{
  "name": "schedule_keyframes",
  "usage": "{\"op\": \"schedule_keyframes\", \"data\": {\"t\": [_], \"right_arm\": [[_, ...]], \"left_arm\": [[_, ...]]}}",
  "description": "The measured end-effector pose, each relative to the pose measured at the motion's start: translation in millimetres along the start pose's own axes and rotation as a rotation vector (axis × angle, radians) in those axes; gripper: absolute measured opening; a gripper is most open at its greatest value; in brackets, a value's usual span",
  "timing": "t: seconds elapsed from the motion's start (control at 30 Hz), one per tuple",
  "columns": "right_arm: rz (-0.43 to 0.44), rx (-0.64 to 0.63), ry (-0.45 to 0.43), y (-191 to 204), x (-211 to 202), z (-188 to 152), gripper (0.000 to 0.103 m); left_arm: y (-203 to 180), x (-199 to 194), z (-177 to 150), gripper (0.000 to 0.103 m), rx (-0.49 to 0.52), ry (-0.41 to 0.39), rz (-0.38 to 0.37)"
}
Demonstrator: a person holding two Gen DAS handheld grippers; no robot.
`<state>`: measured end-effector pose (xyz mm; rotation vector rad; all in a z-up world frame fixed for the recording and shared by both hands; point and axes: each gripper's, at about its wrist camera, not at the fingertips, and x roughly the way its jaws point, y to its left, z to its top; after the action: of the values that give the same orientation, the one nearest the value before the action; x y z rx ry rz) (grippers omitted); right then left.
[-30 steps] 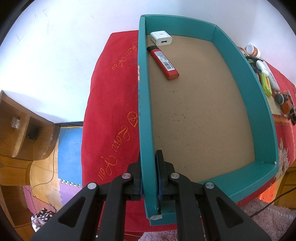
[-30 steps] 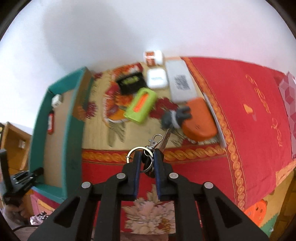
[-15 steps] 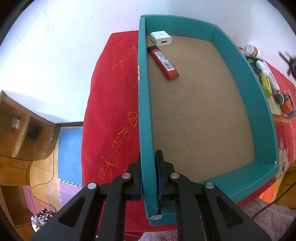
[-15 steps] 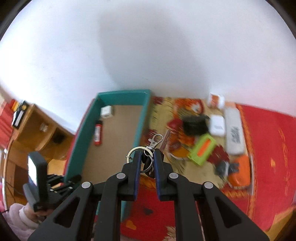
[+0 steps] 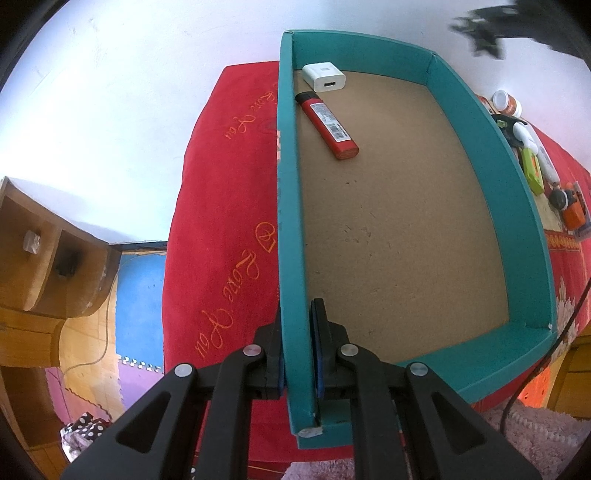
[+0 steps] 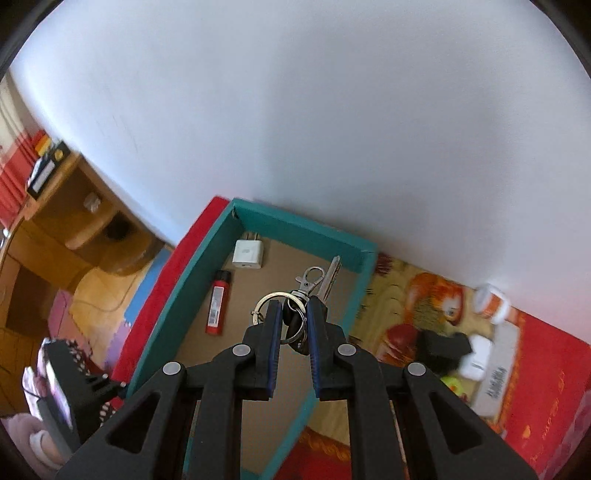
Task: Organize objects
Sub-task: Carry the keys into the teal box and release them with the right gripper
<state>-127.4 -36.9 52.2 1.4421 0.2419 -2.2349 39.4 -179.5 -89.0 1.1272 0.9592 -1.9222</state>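
The key bunch (image 6: pixel 295 317) looks light, hard and loose, so right tongs (image 6: pixel 292 321) clench its rings; left tongs (image 5: pixel 298 345) clamp the tray wall (image 5: pixel 290 221).

Right gripper (image 6: pixel 291 323), clamped on key bunch (image 6: pixel 295 317): now above the teal tray (image 6: pixel 295 225), over its brown floor; a second ago it hangs over the red cloth (image 6: pixel 546 406) near the loose items, half a second ago at the tray's right wall.

Right wrist view: white charger (image 6: pixel 248 254) and red lighter (image 6: pixel 218 308) now lie close ahead, left of the keys; the loose items now sit at the right edge, blurred.

Left wrist view: right gripper (image 5: pixel 484 35) now a dark blur at top right above the tray's far corner; absent a second ago, lower at the right edge half a second ago.
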Motion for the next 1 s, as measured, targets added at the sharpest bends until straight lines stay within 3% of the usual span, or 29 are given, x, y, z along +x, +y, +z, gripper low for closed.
{"op": "schedule_keyframes", "data": {"t": [0.17, 0.33, 0.43, 0.73, 1.0], "right_arm": [[0.006, 0.020, 0.099, 7.5, 53.2, 17.3, 0.015], [-0.080, 0.012, 0.139, 13.4, 92.9, 26.9, 0.015], [-0.089, 0.030, 0.158, 14.3, 111.1, 28.8, 0.015], [-0.111, 0.024, 0.151, 25.2, 131.5, 36.8, 0.015], [-0.074, 0.044, 0.139, 19.7, 130.3, 37.9, 0.015]], "left_arm": [[0.4, 0.5, -1.6, 0.008, -0.011, -0.006, 0.001], [2.3, -0.5, -3.9, 0.008, -0.021, -0.018, 0.005], [-0.6, -0.8, -5.2, 0.008, -0.022, -0.022, 0.011], [-4.1, -2.2, -7.3, 0.008, -0.019, -0.025, 0.010], [-3.0, -1.4, -6.1, 0.008, -0.021, -0.025, 0.007]]}}
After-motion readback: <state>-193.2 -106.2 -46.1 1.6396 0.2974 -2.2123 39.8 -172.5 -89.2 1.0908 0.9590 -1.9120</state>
